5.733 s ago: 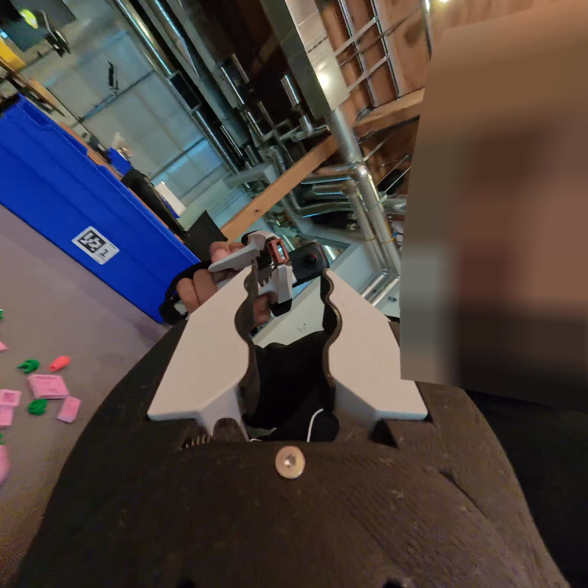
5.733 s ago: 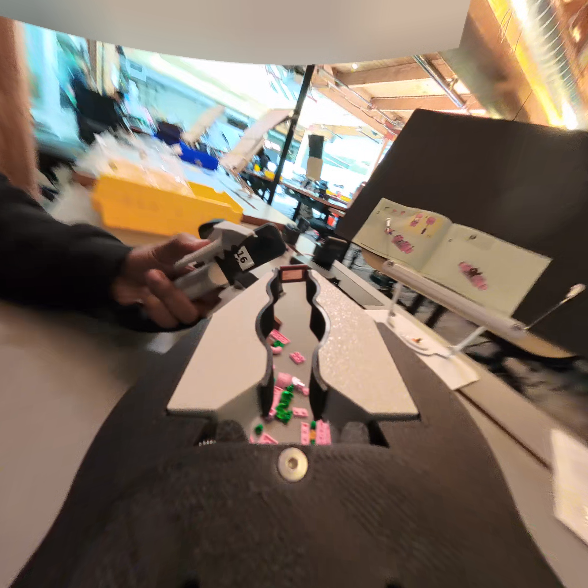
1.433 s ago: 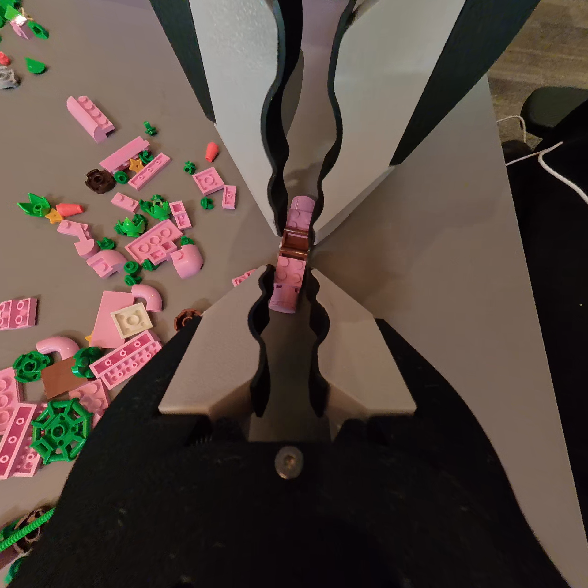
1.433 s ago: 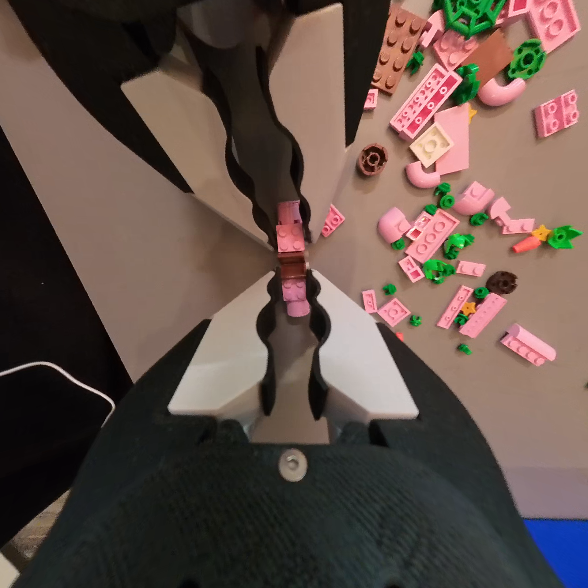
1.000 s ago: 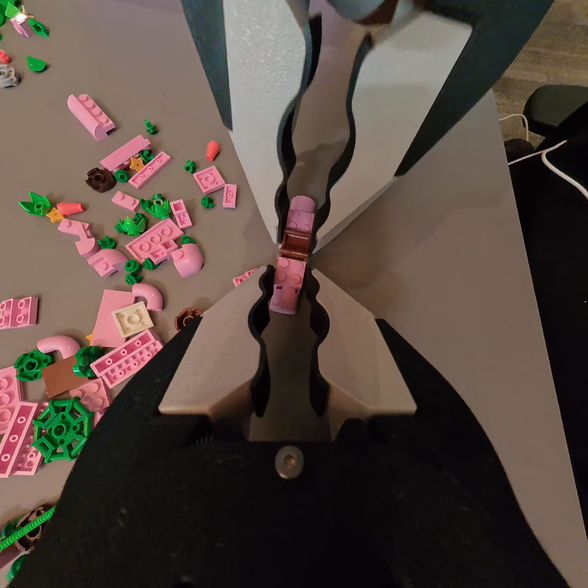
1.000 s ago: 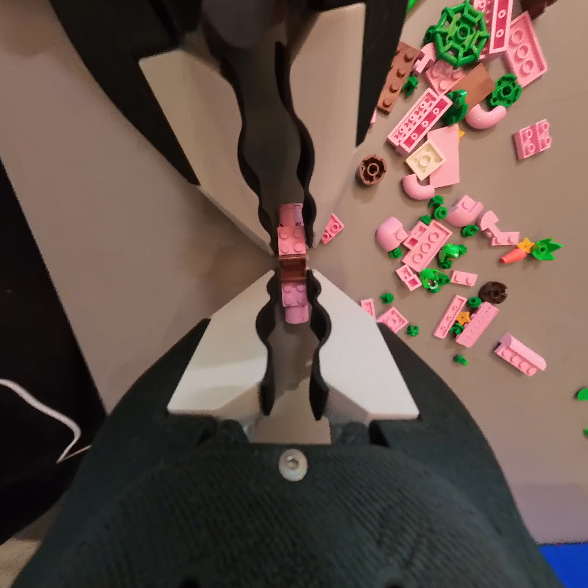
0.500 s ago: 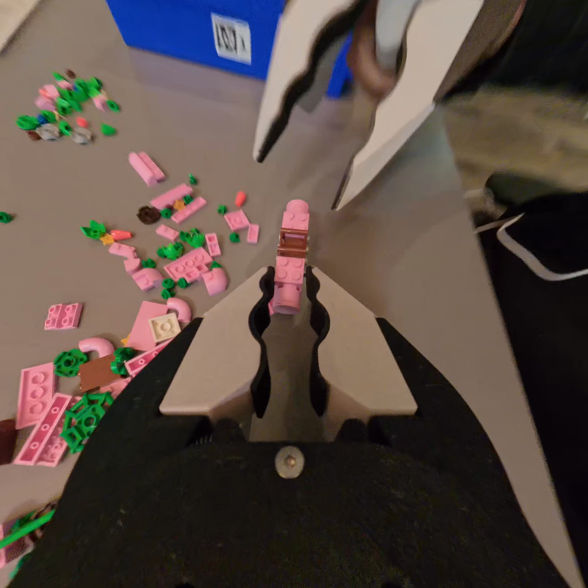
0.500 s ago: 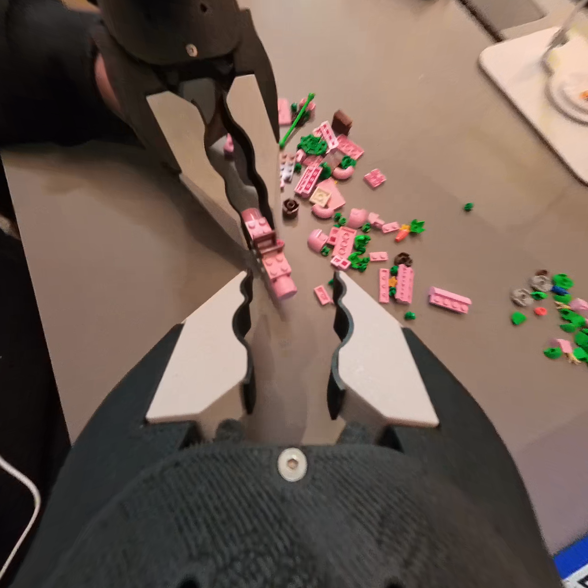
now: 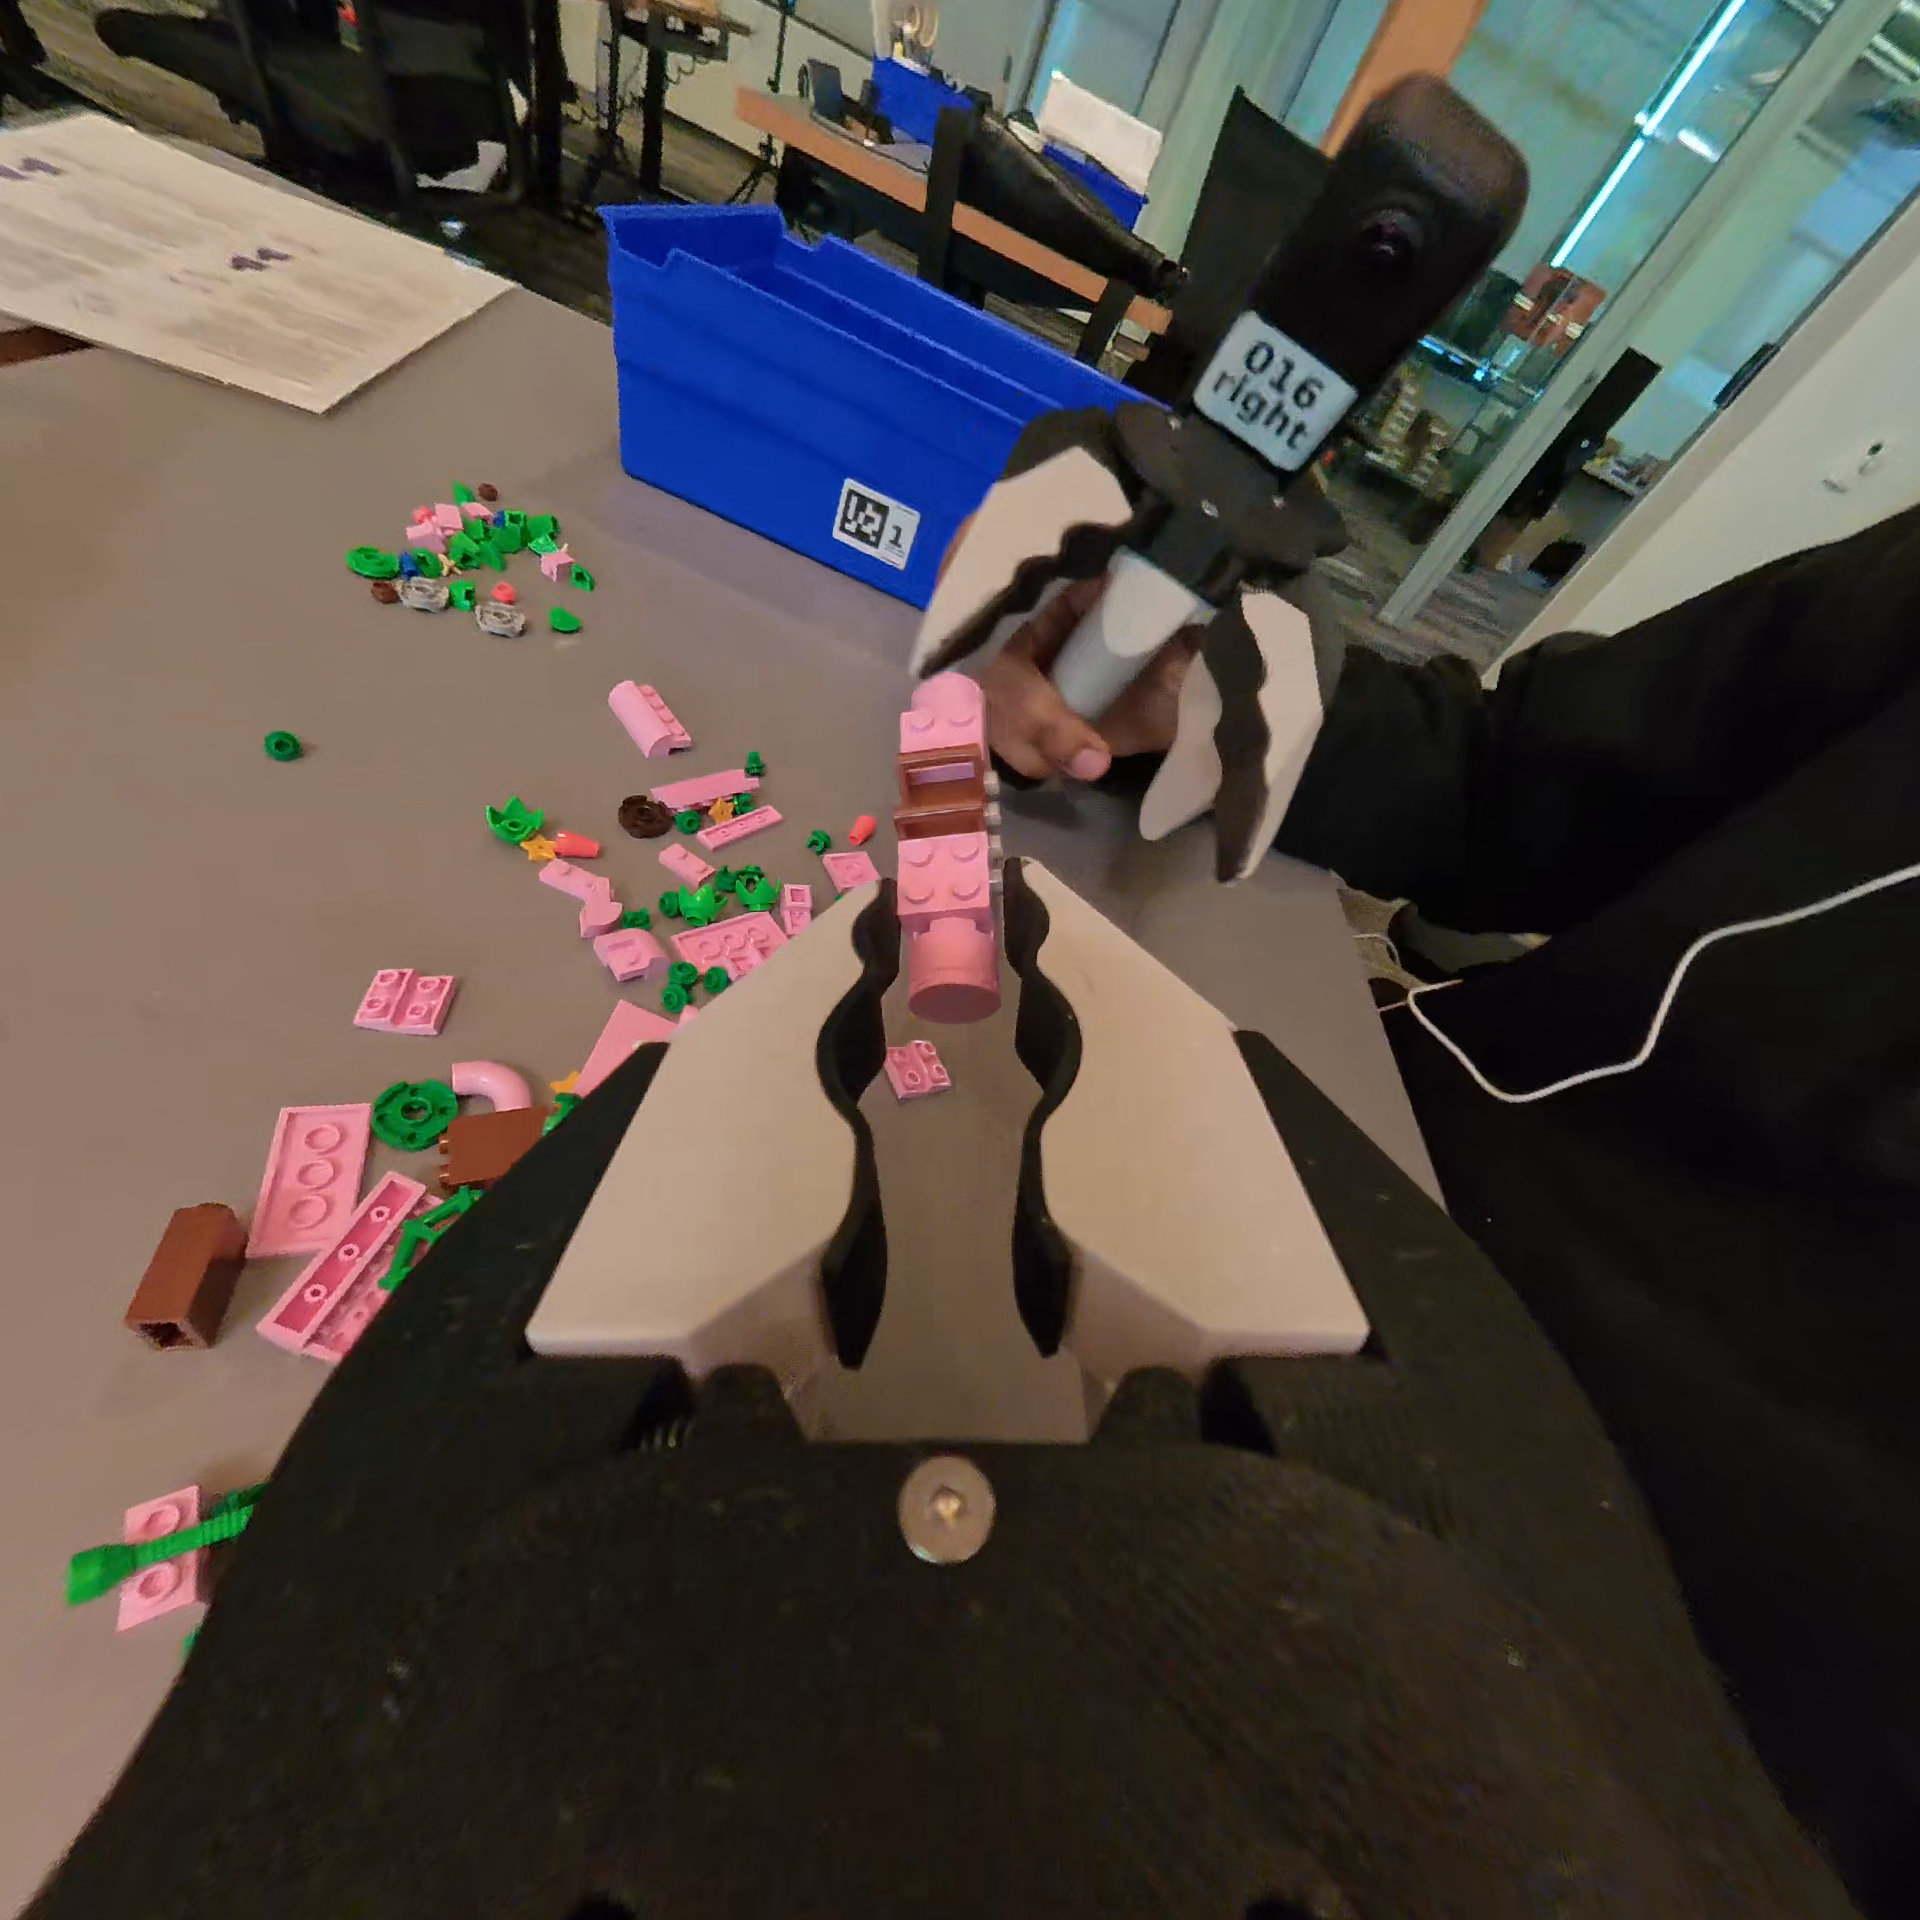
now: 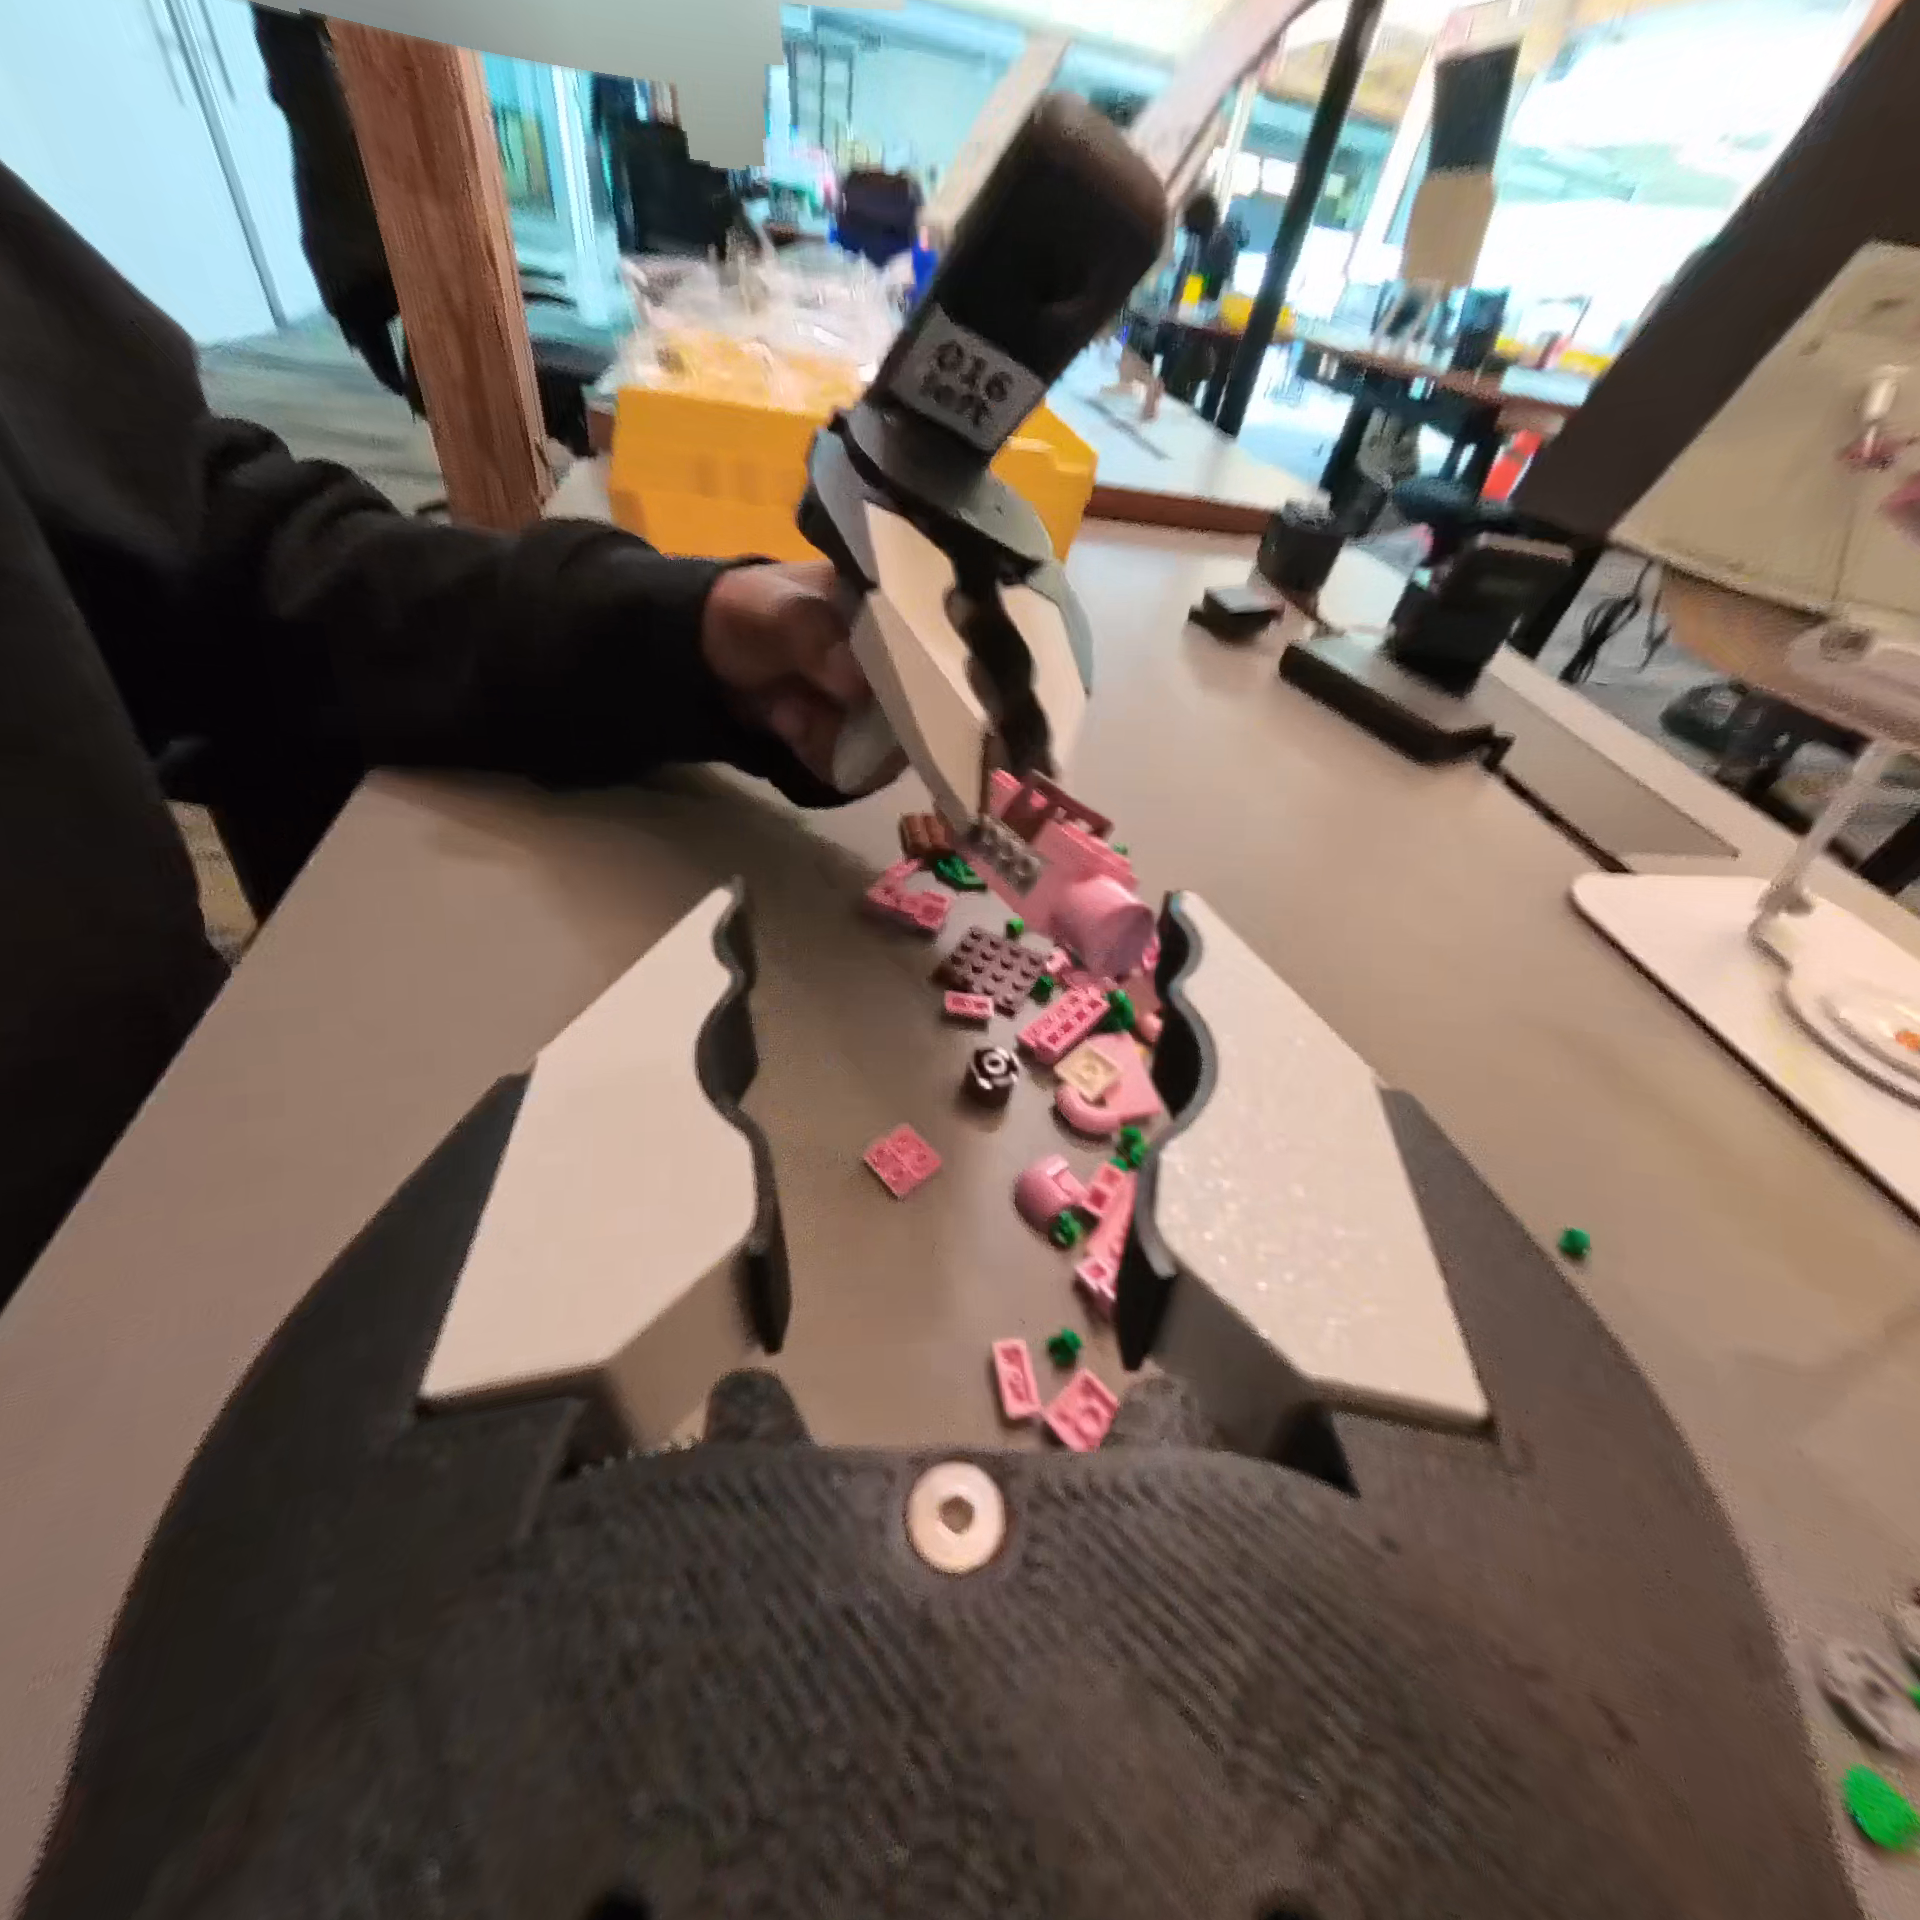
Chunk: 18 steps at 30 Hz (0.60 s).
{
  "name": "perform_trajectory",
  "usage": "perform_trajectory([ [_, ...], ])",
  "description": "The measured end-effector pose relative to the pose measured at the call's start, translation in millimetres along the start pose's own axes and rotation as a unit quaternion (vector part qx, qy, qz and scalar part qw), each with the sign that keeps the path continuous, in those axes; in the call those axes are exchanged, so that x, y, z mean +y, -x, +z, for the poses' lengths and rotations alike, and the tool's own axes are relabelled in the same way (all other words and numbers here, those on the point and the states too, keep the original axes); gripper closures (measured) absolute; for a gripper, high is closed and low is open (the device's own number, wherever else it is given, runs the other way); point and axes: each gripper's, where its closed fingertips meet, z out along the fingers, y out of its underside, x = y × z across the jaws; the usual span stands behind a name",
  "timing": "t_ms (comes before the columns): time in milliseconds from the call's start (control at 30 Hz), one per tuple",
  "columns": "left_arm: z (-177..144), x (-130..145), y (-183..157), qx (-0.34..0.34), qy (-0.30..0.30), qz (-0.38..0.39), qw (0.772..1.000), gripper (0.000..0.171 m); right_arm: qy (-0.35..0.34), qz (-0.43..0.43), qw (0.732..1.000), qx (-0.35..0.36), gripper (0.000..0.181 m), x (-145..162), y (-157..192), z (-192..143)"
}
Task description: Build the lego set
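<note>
A small pink and brown lego assembly (image 9: 940, 873) with a brown window frame is clamped at its lower end in my left gripper (image 9: 948, 883), held above the grey table (image 9: 208, 831). In the right wrist view the left gripper (image 10: 987, 769) holds the same assembly (image 10: 1070, 883) tilted over the loose pieces. My right gripper (image 10: 954, 904) is open and empty, a short way back from the assembly. It also shows in the left wrist view (image 9: 1091, 727), held by a hand, jaws spread, just beyond the assembly's top.
Loose pink, green and brown lego pieces (image 9: 675, 883) are scattered on the table left of the grippers. A blue bin (image 9: 810, 384) and a paper sheet (image 9: 208, 270) lie beyond. A yellow bin (image 10: 727, 457) and a white stand base (image 10: 1714, 956) show in the right wrist view. The tips of both grippers are at nearly the same place.
The right gripper has let go of the assembly, opened and drawn back. The left gripper keeps hold of it. Both grippers have tilted up from looking down at the table.
</note>
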Motion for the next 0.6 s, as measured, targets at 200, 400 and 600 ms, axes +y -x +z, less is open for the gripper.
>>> perform_trajectory([
  [200, 7, 9, -8, 0.038, 0.013, -0.003, 0.999, 0.153, 0.019, -0.02, 0.999, 0.016, 0.111, 19, 4, 3],
  [400, 13, 19, -13, 0.067, 0.036, -0.025, 0.997, 0.153, 0.055, -0.085, 0.995, 0.02, 0.119, 27, 13, 7],
  [600, 20, 27, -20, 0.095, 0.054, -0.069, 0.992, 0.153, 0.065, -0.143, 0.987, 0.029, 0.133, 30, 19, 11],
])
